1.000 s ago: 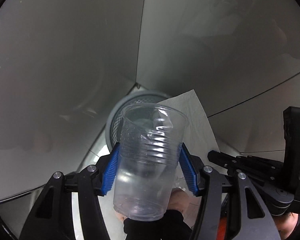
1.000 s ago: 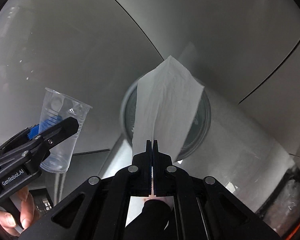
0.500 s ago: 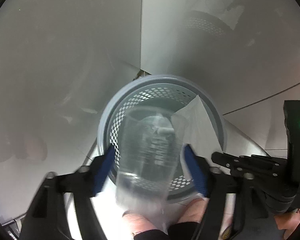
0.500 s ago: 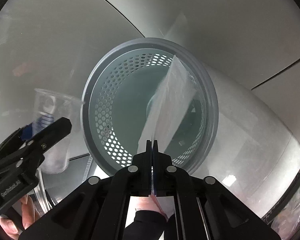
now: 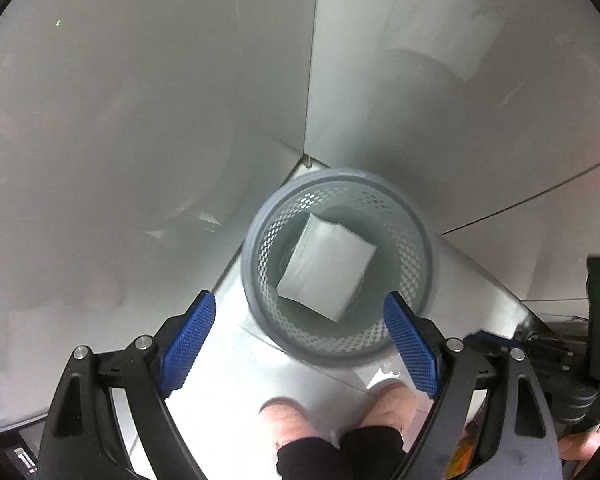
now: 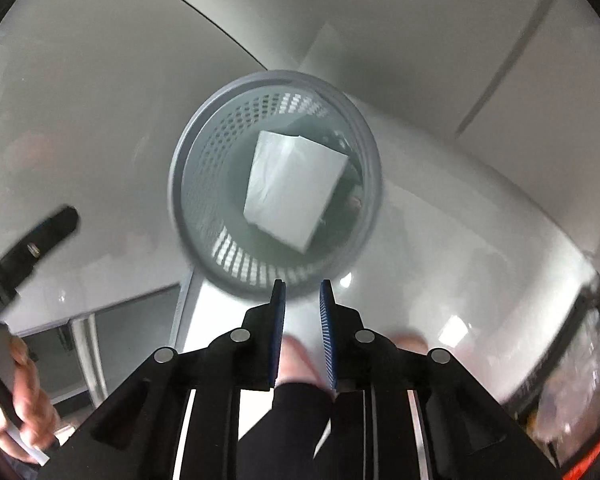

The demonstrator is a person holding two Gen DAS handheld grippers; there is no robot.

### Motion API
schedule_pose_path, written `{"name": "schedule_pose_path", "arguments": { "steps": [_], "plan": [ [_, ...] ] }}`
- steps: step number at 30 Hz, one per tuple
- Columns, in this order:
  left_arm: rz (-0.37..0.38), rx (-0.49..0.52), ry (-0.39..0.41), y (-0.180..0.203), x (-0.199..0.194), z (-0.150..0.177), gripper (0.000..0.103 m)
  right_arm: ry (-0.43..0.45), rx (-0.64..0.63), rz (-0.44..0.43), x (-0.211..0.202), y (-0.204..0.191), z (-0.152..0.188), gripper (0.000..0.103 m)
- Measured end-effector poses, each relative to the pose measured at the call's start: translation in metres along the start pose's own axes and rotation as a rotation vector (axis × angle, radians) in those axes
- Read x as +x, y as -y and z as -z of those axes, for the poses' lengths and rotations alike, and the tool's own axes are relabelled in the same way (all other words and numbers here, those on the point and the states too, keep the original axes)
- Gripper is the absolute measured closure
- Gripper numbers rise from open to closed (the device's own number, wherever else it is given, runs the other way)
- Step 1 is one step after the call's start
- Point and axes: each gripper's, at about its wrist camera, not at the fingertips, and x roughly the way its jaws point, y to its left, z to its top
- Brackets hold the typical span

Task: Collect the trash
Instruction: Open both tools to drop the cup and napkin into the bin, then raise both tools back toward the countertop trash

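Both grippers hang above a grey perforated wastebasket, pointing steeply down into it. The left gripper has its blue pads spread wide and opening, nothing between them; the basket's mouth sits just ahead of and below its tips. The right gripper shows only a narrow gap, its jaws opening, also empty. A white napkin lies inside the basket, ahead of both sets of fingers, clear of them. A hand grips the left tool's handle.
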Motion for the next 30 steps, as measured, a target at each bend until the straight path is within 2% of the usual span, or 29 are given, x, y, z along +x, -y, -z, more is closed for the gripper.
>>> {"name": "schedule_pose_path", "arguments": {
  "steps": [4,8,15,18,24,30],
  "plan": [
    [0.022,0.013,0.033,0.008,-0.085,0.0,0.019,-0.002,0.001,-0.009,-0.069,-0.027,0.028,0.085],
    [0.037,0.013,0.072,0.02,-0.176,-0.009,0.019,0.061,-0.039,-0.038,-0.153,-0.053,0.052,0.071],
    [0.008,-0.071,0.184,0.024,-0.316,-0.023,0.018,0.188,-0.188,-0.097,-0.294,-0.107,0.057,0.069],
    [-0.012,-0.14,0.239,0.005,-0.365,-0.022,0.016,0.247,-0.248,-0.107,-0.341,-0.127,0.057,0.067],
    [-0.085,-0.259,0.341,-0.036,-0.447,-0.032,0.015,0.328,-0.345,-0.134,-0.397,-0.169,0.039,0.062],
    [-0.138,-0.36,0.433,-0.097,-0.488,-0.051,0.013,0.404,-0.393,-0.16,-0.434,-0.215,0.008,0.058]
  ]
}}
